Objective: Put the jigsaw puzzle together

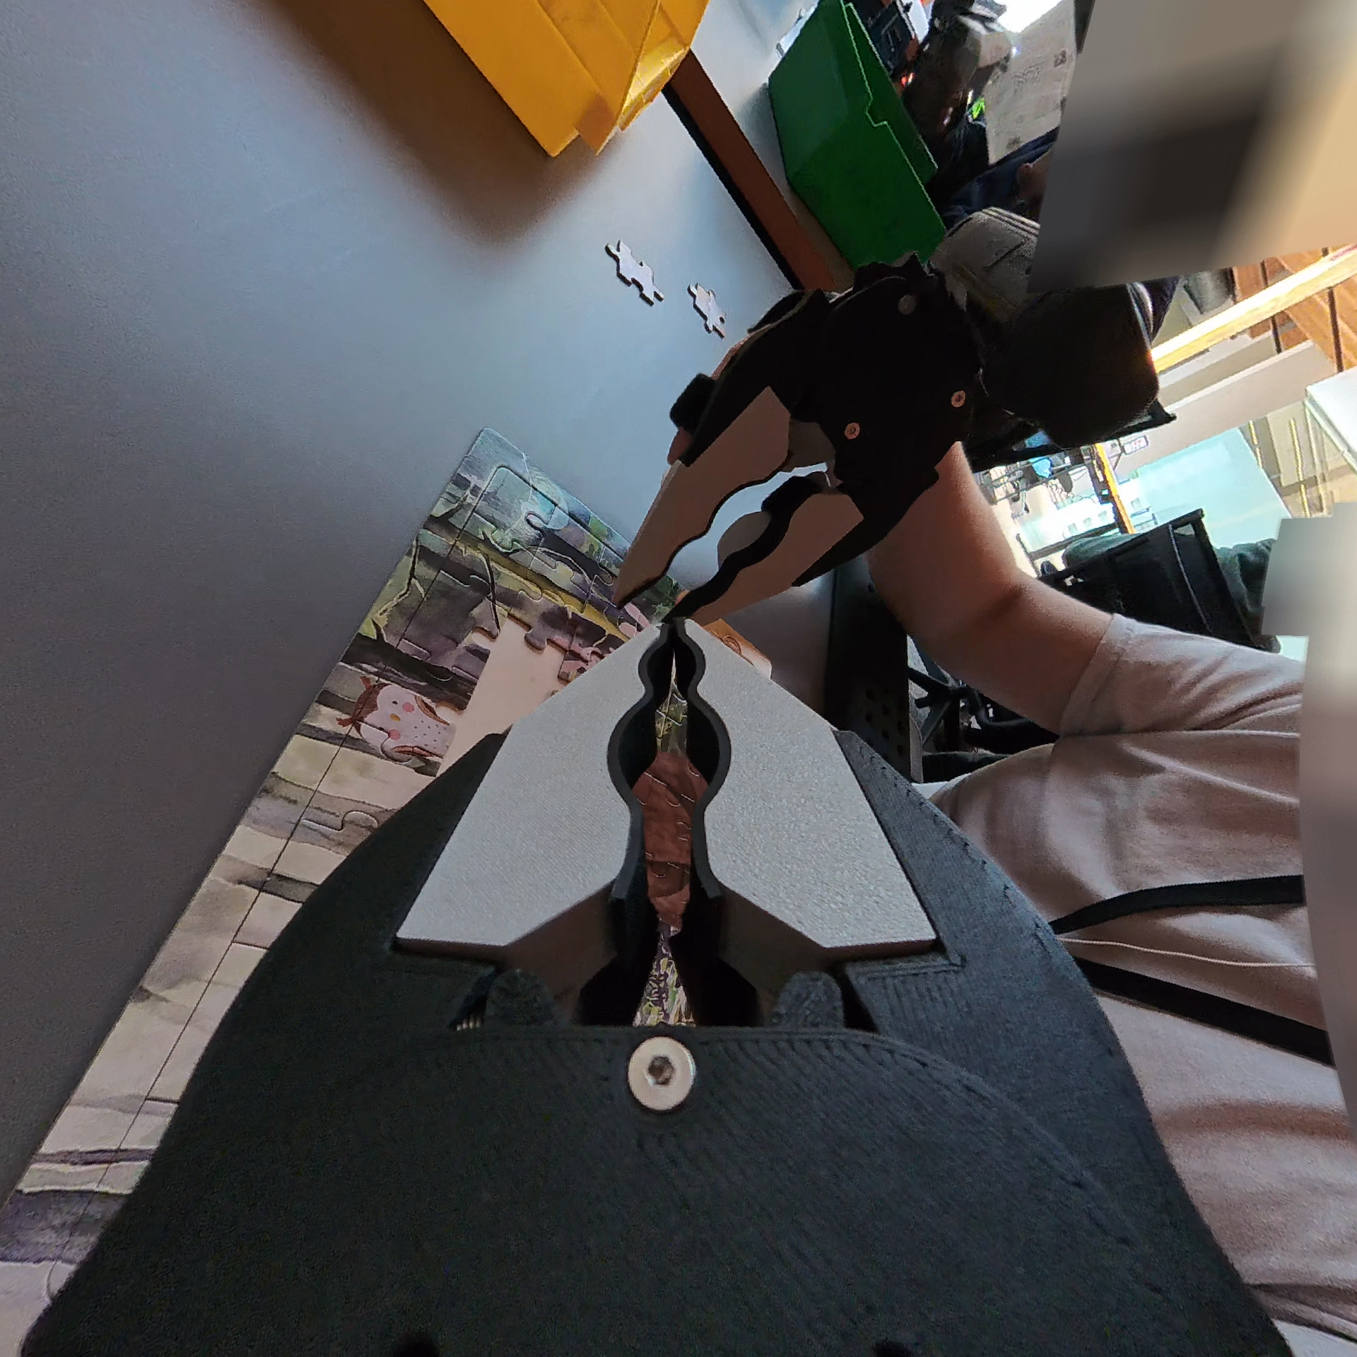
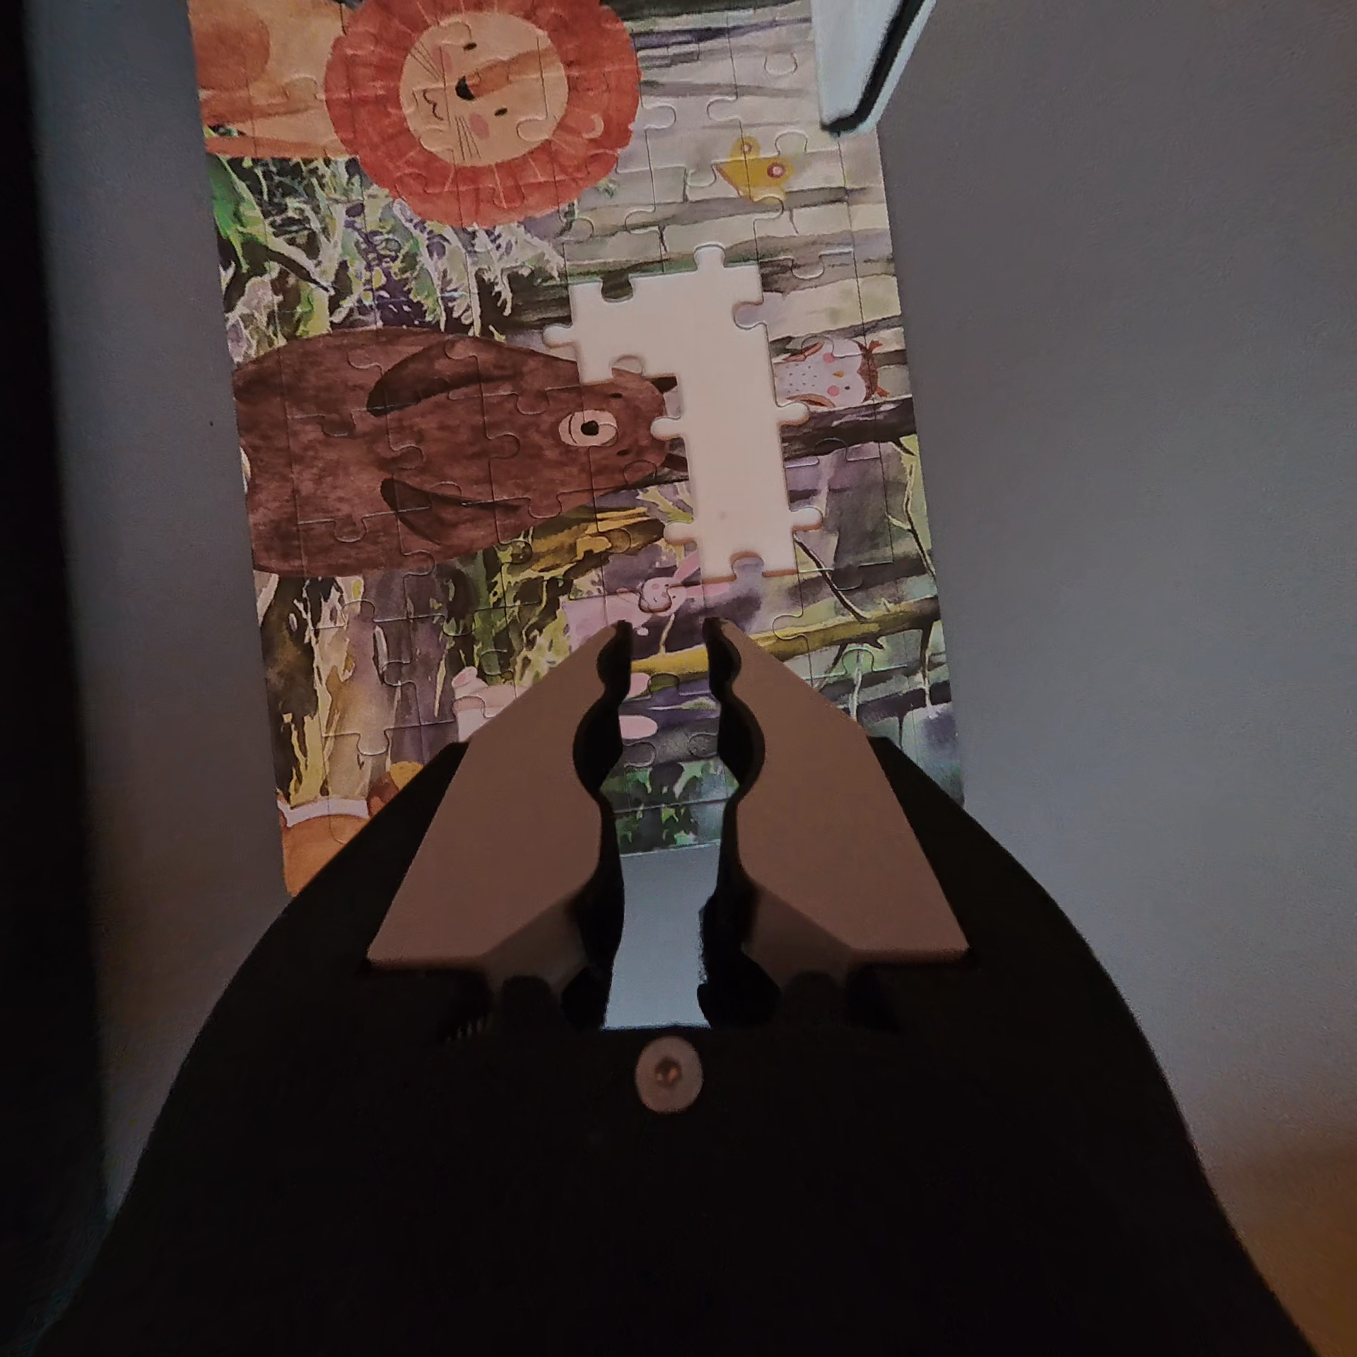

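One white gap [image 2: 723, 411] is all that breaks the printed cardboard jigsaw puzzle [image 2: 455, 470], a rectangle of lion, brown animal and foliage lying flat on the grey tabletop [image 2: 1116, 455]. The gap is L-shaped with knobbed edges, showing the pale backing between the brown animal's snout and a small pink owl. In the right wrist view the puzzle's long sides have bare tabletop on both flanks, and its near short edge ends just behind the fingertips, with grey surface beyond it toward the camera.

The right gripper [image 2: 667, 624] hovers over the lower part of the picture, below the gap, its grey-padded fingers [image 2: 529, 793] spread with a clear slot between the tips and nothing in it. In the left wrist view the left gripper [image 1: 677, 624] has its fingers [image 1: 558, 822] drawn almost together, the tips nearly meeting over the puzzle's edge; whether anything thin is pinched there cannot be told. The right gripper's tips come down close in front of it.

Two loose jigsaw pieces [image 1: 635, 272], lying pale side up, sit apart from the puzzle on open tabletop, near the far edge. Farther off a yellow plastic bin [image 1: 580, 66] stands on the tabletop, and a green plastic bin [image 1: 852, 147] lies past the wooden edge strip. A person's forearm [image 1: 976, 580] reaches in behind the right gripper.
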Demonstrator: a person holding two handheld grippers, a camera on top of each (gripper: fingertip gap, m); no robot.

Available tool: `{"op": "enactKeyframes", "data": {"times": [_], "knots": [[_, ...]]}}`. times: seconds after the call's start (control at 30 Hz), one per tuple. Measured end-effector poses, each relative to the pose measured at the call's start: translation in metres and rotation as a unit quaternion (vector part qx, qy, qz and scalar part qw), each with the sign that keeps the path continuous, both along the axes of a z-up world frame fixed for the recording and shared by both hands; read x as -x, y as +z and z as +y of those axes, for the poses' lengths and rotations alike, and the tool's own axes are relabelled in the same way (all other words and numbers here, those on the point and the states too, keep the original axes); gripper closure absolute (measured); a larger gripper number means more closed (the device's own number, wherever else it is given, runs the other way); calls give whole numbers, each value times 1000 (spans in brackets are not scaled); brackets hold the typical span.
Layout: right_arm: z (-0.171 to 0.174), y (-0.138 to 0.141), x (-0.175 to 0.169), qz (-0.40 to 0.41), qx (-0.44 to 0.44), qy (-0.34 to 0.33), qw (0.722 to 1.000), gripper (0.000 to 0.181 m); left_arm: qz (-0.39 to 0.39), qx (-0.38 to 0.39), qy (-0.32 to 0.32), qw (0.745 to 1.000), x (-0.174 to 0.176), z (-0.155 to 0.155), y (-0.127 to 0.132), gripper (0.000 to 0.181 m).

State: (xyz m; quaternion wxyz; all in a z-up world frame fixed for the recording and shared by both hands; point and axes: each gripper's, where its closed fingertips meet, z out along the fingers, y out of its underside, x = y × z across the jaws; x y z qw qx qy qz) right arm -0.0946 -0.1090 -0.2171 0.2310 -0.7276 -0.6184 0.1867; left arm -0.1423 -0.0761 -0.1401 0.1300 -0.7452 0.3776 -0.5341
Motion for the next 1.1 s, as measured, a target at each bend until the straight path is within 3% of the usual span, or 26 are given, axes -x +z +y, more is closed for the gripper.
{"op": "enactKeyframes", "data": {"times": [0.2, 0.43, 1.1], "knots": [[-2, -17, -2, -42, 10, 14, 999, 164, 0, 2, -2, 1000, 0, -1, 0, 181], [-3, -20, 0, -46, 11, 21, 999, 164, 1, 9, -1, 1000, 0, 1, -3, 181], [-6, -27, -1, -153, 5, 49, 987, 163, 1, 14, -3, 1000, 2, 1, -4, 181]]}}
